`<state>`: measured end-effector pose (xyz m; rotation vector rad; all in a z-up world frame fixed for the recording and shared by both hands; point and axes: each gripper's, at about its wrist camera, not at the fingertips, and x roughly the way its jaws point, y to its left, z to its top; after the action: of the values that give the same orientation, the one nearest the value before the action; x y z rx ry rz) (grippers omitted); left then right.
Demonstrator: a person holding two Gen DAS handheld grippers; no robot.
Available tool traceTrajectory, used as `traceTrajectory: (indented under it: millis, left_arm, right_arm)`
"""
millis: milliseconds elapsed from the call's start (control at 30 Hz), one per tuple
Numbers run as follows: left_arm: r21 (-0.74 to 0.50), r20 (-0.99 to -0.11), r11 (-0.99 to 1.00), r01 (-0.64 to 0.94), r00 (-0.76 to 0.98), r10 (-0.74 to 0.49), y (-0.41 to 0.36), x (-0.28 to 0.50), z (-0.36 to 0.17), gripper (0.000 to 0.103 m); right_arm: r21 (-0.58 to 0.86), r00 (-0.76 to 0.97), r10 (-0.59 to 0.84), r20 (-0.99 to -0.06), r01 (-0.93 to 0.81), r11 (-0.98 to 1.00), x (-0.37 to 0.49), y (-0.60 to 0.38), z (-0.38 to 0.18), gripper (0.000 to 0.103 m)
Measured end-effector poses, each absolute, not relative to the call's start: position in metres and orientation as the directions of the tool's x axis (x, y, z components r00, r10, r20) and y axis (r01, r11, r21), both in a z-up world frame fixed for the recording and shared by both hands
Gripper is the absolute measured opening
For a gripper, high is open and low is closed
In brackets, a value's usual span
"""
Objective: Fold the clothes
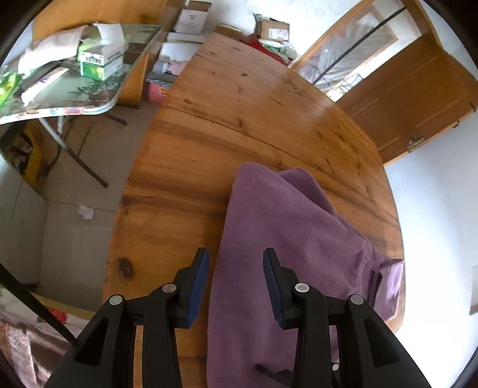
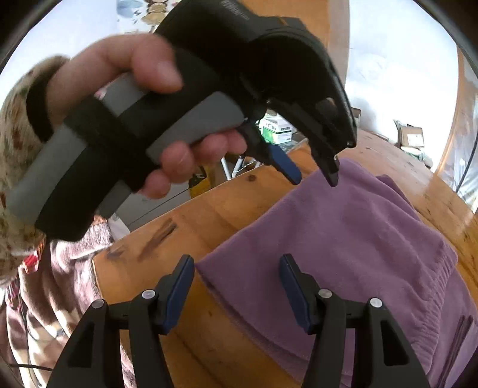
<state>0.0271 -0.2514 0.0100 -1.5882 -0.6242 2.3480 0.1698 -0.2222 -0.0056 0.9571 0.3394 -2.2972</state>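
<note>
One purple garment (image 1: 286, 238) lies part-folded on the round wooden counter (image 1: 227, 98), toward its 5 o'clock edge in the left wrist view, with a ribbed cuff or hem (image 2: 439, 286) showing at 4 o'clock in the right wrist view.

Containers: on a side table (image 1: 89, 98) at 10 o'clock in the left wrist view stands one green-and-white carton (image 1: 100, 61), its flaps open; its contents cannot be made out. Beyond the counter at 12 o'clock stands one white box (image 1: 194, 16), also open at the top, contents unseen. At 1 o'clock sits one brown cardboard box (image 1: 273, 29) with a label, closed as far as can be told. That makes three boxes.

Two grippers are in view. The left gripper (image 1: 236, 283) hovers with its jaws parted to a middling gap and empty; the left edge of the garment lies below the gap, but the blue pads (image 1: 198, 286) do not press it. In the right wrist view this same gripper (image 2: 313, 171) appears at 12 o'clock, held by one hand (image 2: 125, 101) with a patterned sleeve (image 2: 12, 143) at 9 o'clock, its tips above the garment's far end. The right gripper (image 2: 236, 292) has its jaws wide apart, holding nothing, above the near corner of the garment.
</note>
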Motion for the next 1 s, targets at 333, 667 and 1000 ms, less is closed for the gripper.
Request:
traceTrajectory:
  millis: [333,667,1000]
  left_arm:
    - [-0.522,-0.809,-0.852,0.043,-0.343,0.478,-0.248,0.012,-0.003,0.039]
    - [-0.541,-0.796,-0.841,0.021,-0.336,0.504,-0.243,-0.002,-0.004,0.039]
    - [-0.597,-0.775,-0.797,0.091,-0.324,0.543,-0.240,-0.008,-0.009,0.024]
  right_arm:
    - [0.066,-0.506,-0.459,-0.730,0.616,-0.785,0.157,-0.221,-0.007,0.054]
    - [0.053,-0.520,-0.453,-0.725,0.613,-0.788,0.152,-0.224,-0.010,0.041]
    - [0.098,-0.480,-0.502,-0.720,0.645,-0.758,0.148,-0.220,-0.006,0.010]
